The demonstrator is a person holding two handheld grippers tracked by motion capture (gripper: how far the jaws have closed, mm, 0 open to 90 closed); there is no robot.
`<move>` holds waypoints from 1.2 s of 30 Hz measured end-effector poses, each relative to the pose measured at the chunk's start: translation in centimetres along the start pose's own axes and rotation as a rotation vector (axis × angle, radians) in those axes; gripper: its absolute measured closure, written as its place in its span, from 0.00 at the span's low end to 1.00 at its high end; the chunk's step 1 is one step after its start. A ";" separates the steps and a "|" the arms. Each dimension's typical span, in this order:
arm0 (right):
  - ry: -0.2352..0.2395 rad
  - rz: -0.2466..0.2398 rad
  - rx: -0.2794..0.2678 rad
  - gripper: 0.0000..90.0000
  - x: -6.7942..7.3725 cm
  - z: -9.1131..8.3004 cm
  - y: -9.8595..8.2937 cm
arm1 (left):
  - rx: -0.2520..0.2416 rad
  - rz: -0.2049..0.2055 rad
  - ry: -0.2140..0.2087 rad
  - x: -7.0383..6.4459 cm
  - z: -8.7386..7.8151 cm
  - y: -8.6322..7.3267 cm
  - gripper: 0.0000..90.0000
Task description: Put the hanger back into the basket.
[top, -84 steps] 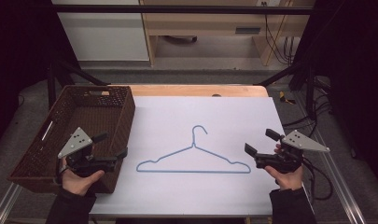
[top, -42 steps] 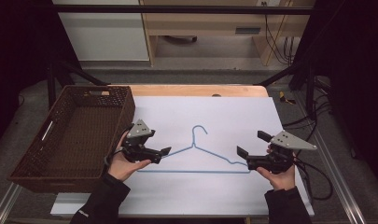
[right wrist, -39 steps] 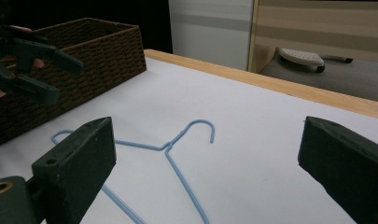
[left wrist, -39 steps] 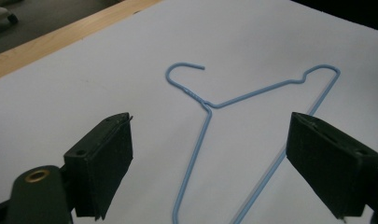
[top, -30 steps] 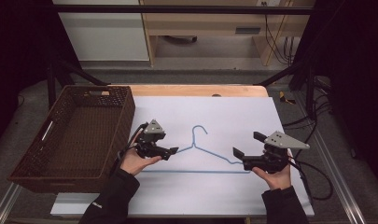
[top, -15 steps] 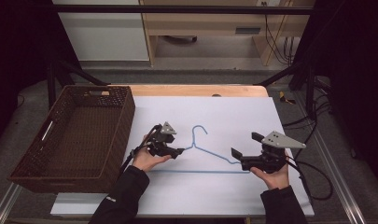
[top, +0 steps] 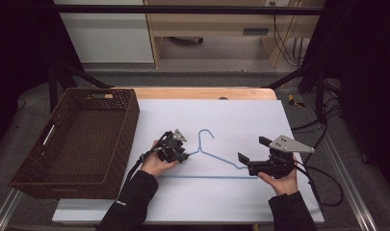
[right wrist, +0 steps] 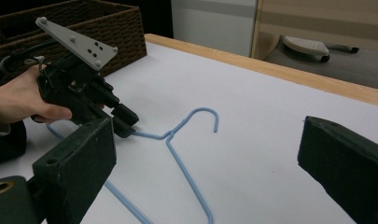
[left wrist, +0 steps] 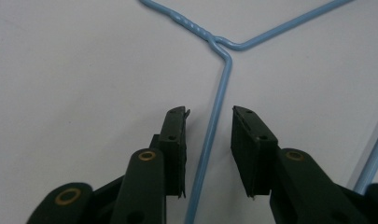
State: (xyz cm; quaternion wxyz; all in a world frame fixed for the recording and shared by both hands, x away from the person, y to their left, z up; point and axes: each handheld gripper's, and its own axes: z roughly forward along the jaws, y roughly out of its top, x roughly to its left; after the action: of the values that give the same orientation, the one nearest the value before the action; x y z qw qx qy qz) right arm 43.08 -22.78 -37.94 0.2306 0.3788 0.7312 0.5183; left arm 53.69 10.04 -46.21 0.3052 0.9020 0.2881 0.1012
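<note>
a: high view — blue wire hanger [top: 216,161] is seen lying flat on the white table [top: 216,115], about mid-table, hook pointed to the far side. where are the grippers placed?

b: left gripper [top: 182,155] is set at the hanger's left shoulder wire, just below the twisted neck. in the left gripper view the hanger [left wrist: 219,98] wire is seen running between the two jaws, a small gap left on each side; nothing is clamped. left gripper [left wrist: 209,140] is partly open, jaws straddling the wire w/o touching it as far as can be told.

a: and the right one?

b: right gripper [top: 241,158] is held near the hanger's right end, close to the wire; contact can't be told from above. in the right gripper view its jaws are spread wide, right gripper [right wrist: 210,154] w/ nothing between them, the hanger [right wrist: 177,144] lying ahead on the table. the left gripper [right wrist: 126,122] is also seen there, tips down at the wire.

a: anything else nearby?

b: a brown wicker basket [top: 125,144] is placed at the table's left edge, well apart from the hanger. dark sleeves are seen on both forearms.
</note>
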 end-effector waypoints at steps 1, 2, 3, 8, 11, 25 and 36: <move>0.001 0.000 0.001 0.05 0.0 0.0 0.0 | 0.005 0.004 -0.001 0.0 0.1 0.0 0.78; 0.002 0.000 0.002 0.05 0.0 0.0 0.0 | 0.013 0.006 -0.002 0.0 0.1 0.0 0.79; 0.002 0.000 0.003 0.05 0.0 0.0 0.0 | 0.013 0.012 -0.001 0.0 0.2 -0.1 0.80; 0.002 -0.003 0.004 0.05 0.0 0.1 0.0 | 0.021 0.029 -0.001 0.2 0.1 -0.1 0.84; 0.002 0.000 0.004 0.06 0.0 0.2 0.0 | 0.022 0.018 -0.002 0.1 0.2 0.0 0.86; 0.010 -0.005 0.034 0.06 0.1 1.1 -0.3 | 0.058 0.094 0.032 -0.6 0.0 0.3 0.95; 0.017 -0.011 0.052 0.07 0.3 1.8 -0.5 | 0.045 0.145 0.054 -1.9 -0.9 0.4 0.97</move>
State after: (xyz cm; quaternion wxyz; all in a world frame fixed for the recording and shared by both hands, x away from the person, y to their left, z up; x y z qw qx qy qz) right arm 44.03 -21.61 -39.04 0.2175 0.3761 0.7484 0.5011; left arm 51.98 9.09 -45.25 0.2691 0.9240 0.2325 0.1407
